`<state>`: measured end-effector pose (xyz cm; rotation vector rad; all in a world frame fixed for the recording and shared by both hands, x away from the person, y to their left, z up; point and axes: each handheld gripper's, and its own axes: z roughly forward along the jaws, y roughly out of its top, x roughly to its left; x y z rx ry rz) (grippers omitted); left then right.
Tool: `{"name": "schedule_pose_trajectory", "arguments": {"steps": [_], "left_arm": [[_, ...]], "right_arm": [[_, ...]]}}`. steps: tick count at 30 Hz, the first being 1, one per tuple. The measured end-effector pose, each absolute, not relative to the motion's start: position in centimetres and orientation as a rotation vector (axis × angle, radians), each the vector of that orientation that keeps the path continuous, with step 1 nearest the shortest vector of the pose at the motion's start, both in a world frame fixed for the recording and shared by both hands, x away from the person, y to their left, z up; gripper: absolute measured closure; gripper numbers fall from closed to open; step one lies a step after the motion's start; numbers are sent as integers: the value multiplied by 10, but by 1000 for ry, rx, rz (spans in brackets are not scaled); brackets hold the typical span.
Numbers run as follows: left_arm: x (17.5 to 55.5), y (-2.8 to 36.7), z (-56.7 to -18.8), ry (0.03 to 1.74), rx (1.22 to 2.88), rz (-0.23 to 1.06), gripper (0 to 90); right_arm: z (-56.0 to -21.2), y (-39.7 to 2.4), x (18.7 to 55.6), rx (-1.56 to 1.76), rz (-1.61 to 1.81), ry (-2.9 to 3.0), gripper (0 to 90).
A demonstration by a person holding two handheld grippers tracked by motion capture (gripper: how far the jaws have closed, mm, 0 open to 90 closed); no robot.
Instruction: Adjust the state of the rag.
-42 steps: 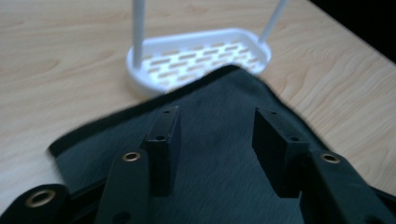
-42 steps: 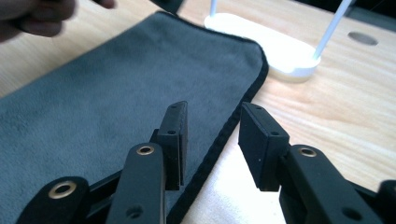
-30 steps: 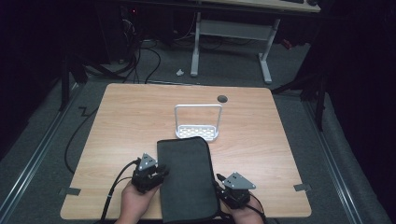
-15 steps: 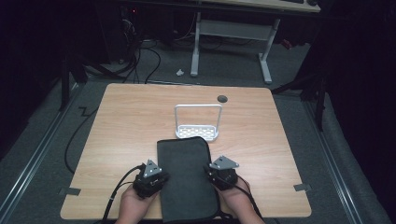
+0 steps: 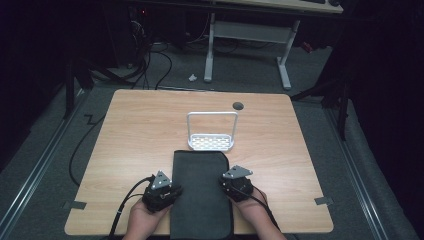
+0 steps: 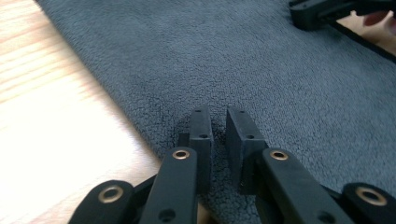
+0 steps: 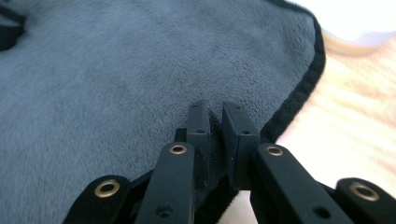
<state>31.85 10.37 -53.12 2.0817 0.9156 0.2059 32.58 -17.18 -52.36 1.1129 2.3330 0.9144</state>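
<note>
1. Dark grey plush towel with a black bound edge [image 5: 201, 195] lies flat at the near edge of the pale wooden table [image 5: 135, 135], spread lengthwise between the person's two hands, its far end close in front of the rack — laid out, by the look of it, so that both long sides can be taken at once.
2. White wire rack with a tall hoop handle and perforated base [image 5: 211, 132] stands upright at the middle of the table, well clear of the hands; a small dark round grommet [image 5: 238, 105] sits beyond it.
3. Left tool [image 5: 161, 191] is clenched on a pinch of pile just inside the towel's left edge [image 6: 219, 128], its jaws nearly together with a tuft of cloth between them.
4. Right tool [image 5: 236, 182] grips the opposite edge beside the black binding [image 7: 215, 122]; its jaws have just been closing on a fold of the cloth, likely to match the left hold for a lift or fold.
</note>
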Motion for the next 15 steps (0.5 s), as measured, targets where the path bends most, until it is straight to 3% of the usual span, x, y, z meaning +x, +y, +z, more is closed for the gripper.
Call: {"name": "schedule_pose_trajectory", "arguments": {"steps": [12,15], "left_arm": [[287,88,-530,820,2123,170,801],[291,88,-529,827,2121,139,757]], "right_arm": [[-526,-198,278,1089,951,2324,818],[-528,-200,276,1089,976,2314,812]]}}
